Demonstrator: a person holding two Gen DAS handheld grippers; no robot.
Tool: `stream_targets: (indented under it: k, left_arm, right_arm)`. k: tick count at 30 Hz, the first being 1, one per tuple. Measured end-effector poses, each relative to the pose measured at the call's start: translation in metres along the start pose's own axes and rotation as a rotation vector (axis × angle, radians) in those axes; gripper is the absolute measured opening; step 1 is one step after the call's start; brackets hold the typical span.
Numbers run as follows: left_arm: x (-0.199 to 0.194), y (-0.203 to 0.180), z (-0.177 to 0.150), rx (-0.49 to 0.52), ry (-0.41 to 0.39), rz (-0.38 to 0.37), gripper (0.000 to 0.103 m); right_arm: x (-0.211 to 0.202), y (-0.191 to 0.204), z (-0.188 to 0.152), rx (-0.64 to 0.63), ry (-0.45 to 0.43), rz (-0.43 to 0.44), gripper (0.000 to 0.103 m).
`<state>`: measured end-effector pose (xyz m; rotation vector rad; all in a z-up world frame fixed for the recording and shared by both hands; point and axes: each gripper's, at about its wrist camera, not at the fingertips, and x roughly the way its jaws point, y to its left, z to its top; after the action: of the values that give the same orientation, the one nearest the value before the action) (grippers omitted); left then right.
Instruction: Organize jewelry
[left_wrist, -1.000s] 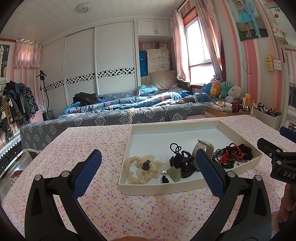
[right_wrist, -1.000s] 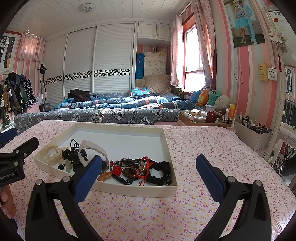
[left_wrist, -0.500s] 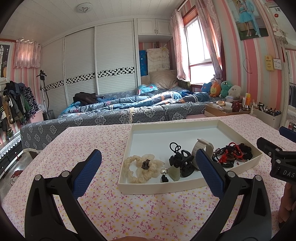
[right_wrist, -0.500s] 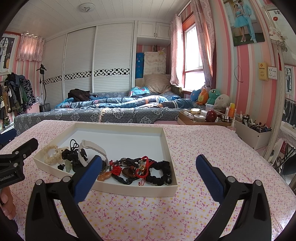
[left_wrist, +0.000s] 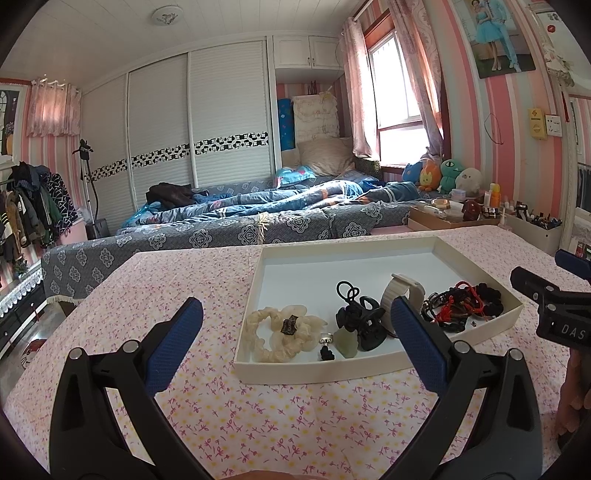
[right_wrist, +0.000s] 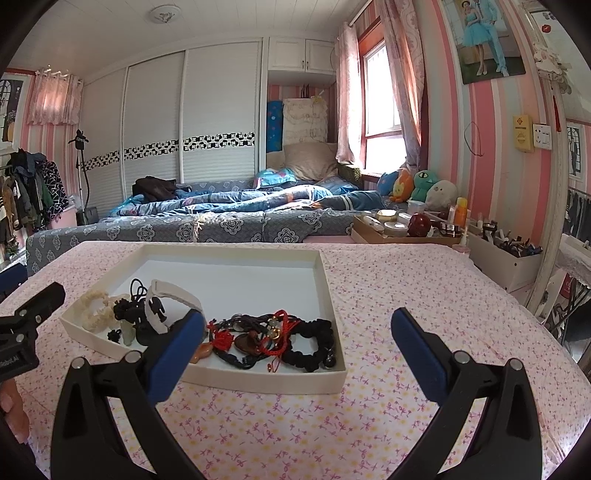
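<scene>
A white tray (left_wrist: 317, 371) sits on the floral tablecloth and also shows in the right wrist view (right_wrist: 273, 384). It holds a cream scrunchie (left_wrist: 277, 332), a black hair claw (left_wrist: 360, 323), a white wristband (left_wrist: 400, 291), a pale green pendant (left_wrist: 347, 341) and a tangle of black and red cords (left_wrist: 461, 308) (right_wrist: 273, 339). My left gripper (left_wrist: 295, 343) is open and empty just before the tray's near edge. My right gripper (right_wrist: 297, 350) is open and empty, over the tray's near right corner.
The table has a pink floral cloth (right_wrist: 424, 295). Behind it is a bed with blue bedding (left_wrist: 277, 210). A wooden tray of cosmetics (right_wrist: 402, 229) and a white box of small items (right_wrist: 506, 258) stand at the back right.
Both grippers have drifted very slightly; the tray and its contents have not moved.
</scene>
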<state>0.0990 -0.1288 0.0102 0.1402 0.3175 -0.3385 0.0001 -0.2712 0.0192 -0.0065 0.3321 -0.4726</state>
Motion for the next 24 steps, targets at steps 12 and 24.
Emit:
stream_targets:
  k: [12, 24]
  left_arm:
    - [-0.0020, -0.0018, -0.0012, -0.002, 0.002, 0.000, 0.100]
    - [-0.0023, -0.0020, -0.0013, -0.003, 0.003, -0.001, 0.100]
  right_arm:
    - [0.0011, -0.0026, 0.0032, -0.006, -0.006, 0.014, 0.101]
    - [-0.0002, -0.0021, 0.0039, -0.010, -0.009, 0.013, 0.101]
